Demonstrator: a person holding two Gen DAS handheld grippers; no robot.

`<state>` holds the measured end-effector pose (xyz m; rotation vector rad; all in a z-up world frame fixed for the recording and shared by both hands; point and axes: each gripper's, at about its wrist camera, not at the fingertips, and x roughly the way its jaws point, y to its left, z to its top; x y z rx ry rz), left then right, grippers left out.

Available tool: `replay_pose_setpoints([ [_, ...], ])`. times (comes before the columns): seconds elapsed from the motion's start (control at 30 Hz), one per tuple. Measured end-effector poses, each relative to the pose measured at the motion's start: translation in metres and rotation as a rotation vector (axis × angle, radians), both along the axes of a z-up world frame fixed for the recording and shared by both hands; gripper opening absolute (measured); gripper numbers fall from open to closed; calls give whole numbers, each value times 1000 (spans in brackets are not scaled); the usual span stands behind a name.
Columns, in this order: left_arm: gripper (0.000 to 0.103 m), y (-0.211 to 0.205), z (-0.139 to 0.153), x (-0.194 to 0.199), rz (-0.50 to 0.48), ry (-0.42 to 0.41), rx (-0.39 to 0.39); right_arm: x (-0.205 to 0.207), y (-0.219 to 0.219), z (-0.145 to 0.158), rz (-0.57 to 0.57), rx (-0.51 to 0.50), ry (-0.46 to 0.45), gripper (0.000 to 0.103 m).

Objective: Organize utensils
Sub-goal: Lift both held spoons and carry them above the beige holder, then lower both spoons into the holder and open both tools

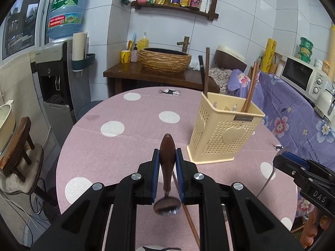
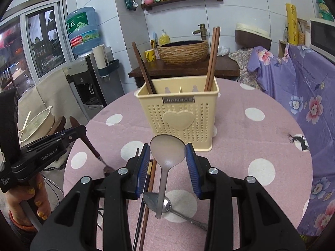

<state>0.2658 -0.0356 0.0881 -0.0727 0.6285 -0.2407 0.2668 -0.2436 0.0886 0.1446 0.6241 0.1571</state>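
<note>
A cream perforated utensil holder (image 1: 224, 133) (image 2: 178, 115) stands on the round pink dotted table (image 1: 125, 146) with chopsticks (image 2: 212, 58) upright in it. My left gripper (image 1: 167, 152) (image 2: 79, 130) is shut on a dark wooden-handled spoon (image 1: 167, 156) (image 2: 92, 146), handle up and bowl hanging below. My right gripper (image 2: 168, 146) (image 1: 280, 159) is shut on the bowl of a grey spoon (image 2: 167, 152), whose handle hangs down. Both are raised above the table, short of the holder. Metal spoons (image 2: 178, 211) and loose chopsticks (image 2: 146, 205) lie on the cloth under the right gripper.
A person's hand (image 2: 31, 194) holds the left gripper's handle. Behind the table are a water dispenser (image 1: 54, 79) and a wooden cabinet with a woven basin (image 1: 165, 60). To the right, a counter under purple floral cloth (image 1: 293, 108) carries a microwave (image 1: 301, 77).
</note>
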Motion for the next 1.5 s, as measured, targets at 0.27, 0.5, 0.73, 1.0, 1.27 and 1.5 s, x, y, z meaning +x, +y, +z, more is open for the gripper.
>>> replay_pose_setpoints([
  [0.27,16,-15,58,10,-49,-106,-32,15,-4,57,-11,-44,-108,36],
  [0.5,16,-35,129,35,-93,-178,-108,48,-23,124,-86,-64,-206,36],
  [0.73,16,-65,144,66,-75,-213,-107,90,-41,154,-183,-88,-257,36],
  [1.0,16,-89,98,86,-76,-151,-76,114,-43,113,-216,-140,-223,36],
  [1.27,16,-96,55,83,-86,-99,-38,122,-42,56,-207,-148,-147,36],
  [1.5,16,-97,29,87,-87,-52,-13,121,-38,29,-190,-150,-110,36],
])
